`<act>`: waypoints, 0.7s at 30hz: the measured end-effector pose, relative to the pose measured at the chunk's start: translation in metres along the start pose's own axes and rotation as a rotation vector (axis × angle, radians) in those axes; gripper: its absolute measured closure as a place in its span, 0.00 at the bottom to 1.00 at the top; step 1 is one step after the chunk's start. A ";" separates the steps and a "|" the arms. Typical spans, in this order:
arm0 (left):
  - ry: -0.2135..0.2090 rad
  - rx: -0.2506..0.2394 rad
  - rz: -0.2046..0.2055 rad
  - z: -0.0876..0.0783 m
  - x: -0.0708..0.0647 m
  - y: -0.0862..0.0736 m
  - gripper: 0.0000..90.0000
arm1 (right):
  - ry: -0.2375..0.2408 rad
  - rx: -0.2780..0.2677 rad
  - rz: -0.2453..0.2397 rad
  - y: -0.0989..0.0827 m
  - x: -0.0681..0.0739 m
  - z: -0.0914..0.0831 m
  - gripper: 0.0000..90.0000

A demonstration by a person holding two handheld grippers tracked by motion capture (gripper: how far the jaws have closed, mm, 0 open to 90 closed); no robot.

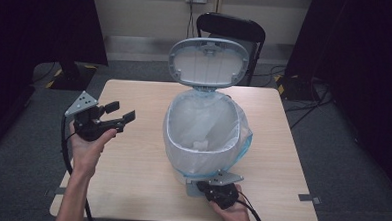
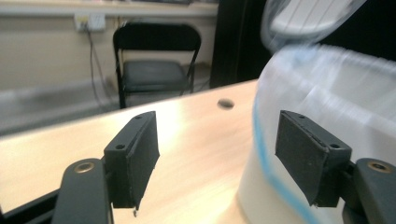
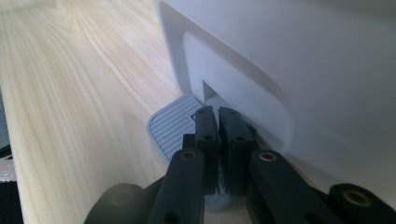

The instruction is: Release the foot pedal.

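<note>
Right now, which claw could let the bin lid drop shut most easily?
The right claw, probably. Its shut tips rest on the bin's pedal, with the lid up. The left claw hangs open beside the bin.

Bin (image 1: 205, 136) centre on table (image 1: 131, 163); chair (image 1: 231, 29) behind table.

bin (image 1: 202, 141): white pedal bin, upright, mid-worktop, a bit toward the near edge
lid (image 1: 208, 62): grey, flipped right up
liner (image 1: 243, 137): clear bag, blue trim, folded over rim
pedal (image 3: 170, 128): grey, ribbed, facing the near edge

Bin (image 2: 327, 93) blurred; pedal (image 3: 170, 126) partly hidden.
</note>
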State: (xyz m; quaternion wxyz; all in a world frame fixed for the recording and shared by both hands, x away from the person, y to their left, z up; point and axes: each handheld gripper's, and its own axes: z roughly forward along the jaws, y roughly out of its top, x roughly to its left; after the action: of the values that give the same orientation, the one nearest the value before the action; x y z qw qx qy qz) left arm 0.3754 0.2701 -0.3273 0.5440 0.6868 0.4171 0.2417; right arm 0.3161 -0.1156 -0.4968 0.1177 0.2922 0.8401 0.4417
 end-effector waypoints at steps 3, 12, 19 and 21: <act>0.023 0.009 -0.045 -0.005 0.012 -0.018 0.33 | 0.001 -0.001 0.005 0.000 0.000 0.000 0.96; 0.083 0.076 -0.071 -0.009 0.024 -0.050 0.31 | 0.001 -0.001 0.009 0.000 0.000 0.000 0.96; 0.070 0.224 -0.066 -0.002 0.026 -0.090 0.29 | 0.005 -0.002 0.008 0.000 -0.001 0.000 0.96; 0.073 0.274 -0.075 0.001 0.027 -0.106 0.29 | 0.009 -0.006 0.007 -0.001 -0.001 0.000 0.96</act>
State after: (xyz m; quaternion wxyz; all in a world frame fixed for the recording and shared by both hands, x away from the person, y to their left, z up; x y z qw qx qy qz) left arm 0.3575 0.2983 -0.4310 0.4381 0.7293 0.4911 0.1870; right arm 0.3169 -0.1168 -0.4972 0.1131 0.2926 0.8384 0.4458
